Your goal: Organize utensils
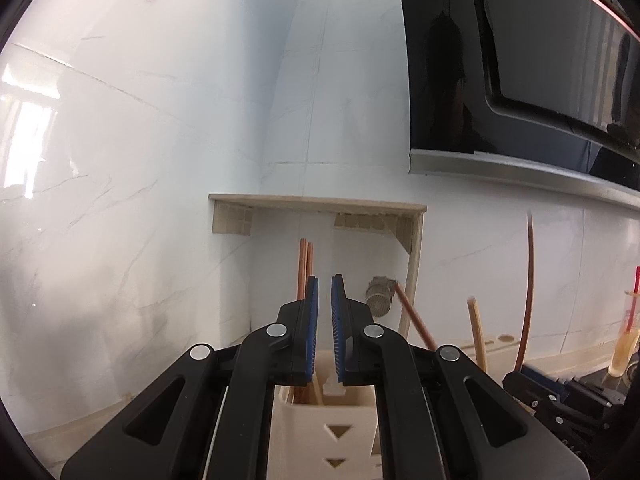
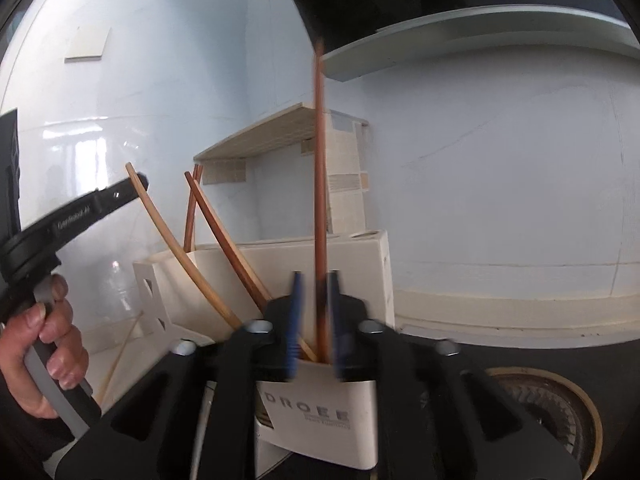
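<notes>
Right tongs (image 2: 314, 300) spread around upright reddish-brown wooden chopstick (image 2: 319, 160); left tongs (image 1: 324, 292) pressed together, empty. Risk: the unsupported chopstick topples outside cream plastic utensil holder (image 2: 320, 412).

Left tool (image 1: 324, 286) nearly closed, empty, above cream utensil holder (image 1: 324, 420) with chopsticks (image 1: 305, 264)

Reddish-brown chopstick (image 2: 320, 200), cream holder (image 2: 360, 264), blue-padded black tool (image 2: 314, 320).
</notes>
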{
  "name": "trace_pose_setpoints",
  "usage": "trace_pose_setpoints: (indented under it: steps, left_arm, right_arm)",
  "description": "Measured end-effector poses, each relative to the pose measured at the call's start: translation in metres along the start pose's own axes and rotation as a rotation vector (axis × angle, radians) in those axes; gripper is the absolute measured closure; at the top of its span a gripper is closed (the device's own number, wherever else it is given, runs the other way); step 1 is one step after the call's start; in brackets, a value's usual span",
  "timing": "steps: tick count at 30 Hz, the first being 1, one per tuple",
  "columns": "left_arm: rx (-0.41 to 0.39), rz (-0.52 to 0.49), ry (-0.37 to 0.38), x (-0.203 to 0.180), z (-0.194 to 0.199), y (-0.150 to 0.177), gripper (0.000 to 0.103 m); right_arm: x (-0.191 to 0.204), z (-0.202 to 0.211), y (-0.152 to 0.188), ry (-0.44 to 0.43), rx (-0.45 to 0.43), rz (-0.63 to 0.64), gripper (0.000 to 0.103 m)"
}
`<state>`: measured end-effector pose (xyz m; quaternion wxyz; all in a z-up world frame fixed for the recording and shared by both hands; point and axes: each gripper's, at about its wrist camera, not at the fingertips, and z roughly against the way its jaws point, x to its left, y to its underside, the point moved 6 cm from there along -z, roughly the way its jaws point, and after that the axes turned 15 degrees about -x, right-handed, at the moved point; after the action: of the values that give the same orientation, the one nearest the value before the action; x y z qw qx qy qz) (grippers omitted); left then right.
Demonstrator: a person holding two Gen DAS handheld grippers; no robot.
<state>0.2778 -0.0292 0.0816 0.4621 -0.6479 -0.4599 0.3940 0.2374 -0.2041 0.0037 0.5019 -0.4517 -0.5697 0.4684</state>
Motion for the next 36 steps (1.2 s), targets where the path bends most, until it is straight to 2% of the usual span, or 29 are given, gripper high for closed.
trace_pose_setpoints:
  steps: [1,7,9,12,14,18,20,24,26,29,32,36]
  left_arm:
    - [0.006,-0.003,0.0,-0.001,0.002,0.001,0.095]
    - [0.013,-0.027,0.005,-0.006,0.013,0.001,0.095]
    - [0.017,-0.033,0.006,-0.008,0.017,0.001,0.092]
    - [0.016,-0.034,0.003,-0.008,0.024,0.001,0.082]
    - [0.005,-0.035,-0.005,-0.007,0.031,-0.001,0.062]
    - [-0.04,-0.045,-0.032,-0.006,0.053,-0.012,0.037]
    - [-0.055,-0.032,-0.058,-0.003,0.068,-0.019,0.008]
    - [-0.07,-0.054,-0.059,-0.005,0.096,-0.031,0.006]
    - [-0.041,-0.064,-0.045,-0.009,0.105,-0.033,0.006]
    - [-0.035,-0.1,-0.045,-0.015,0.123,-0.037,0.005]
    - [-0.049,-0.122,-0.046,-0.019,0.138,-0.04,0.005]
    - [0.002,-0.117,-0.049,-0.021,0.149,-0.038,0.005]
  right_arm:
    - [-0.002,0.003,0.0,0.016,-0.002,-0.013,0.051]
    - [-0.004,0.015,-0.004,0.032,-0.017,-0.036,0.051]
    - [-0.003,0.02,-0.006,0.036,-0.018,-0.031,0.051]
    - [-0.003,0.027,-0.008,0.04,-0.019,-0.032,0.051]
    - [-0.002,0.031,-0.01,0.04,-0.019,-0.036,0.051]
    - [0.003,0.041,-0.017,0.035,-0.021,-0.022,0.048]
    - [0.007,0.049,-0.02,0.036,-0.022,-0.012,0.039]
    - [0.016,0.068,-0.027,0.04,-0.034,0.02,0.033]
    - [0.022,0.076,-0.029,0.042,-0.028,0.032,0.022]
    - [0.029,0.088,-0.035,0.048,-0.029,0.047,0.015]
    - [0.034,0.101,-0.04,0.052,-0.04,0.043,0.009]
    - [0.038,0.112,-0.044,0.062,-0.037,0.055,0.007]
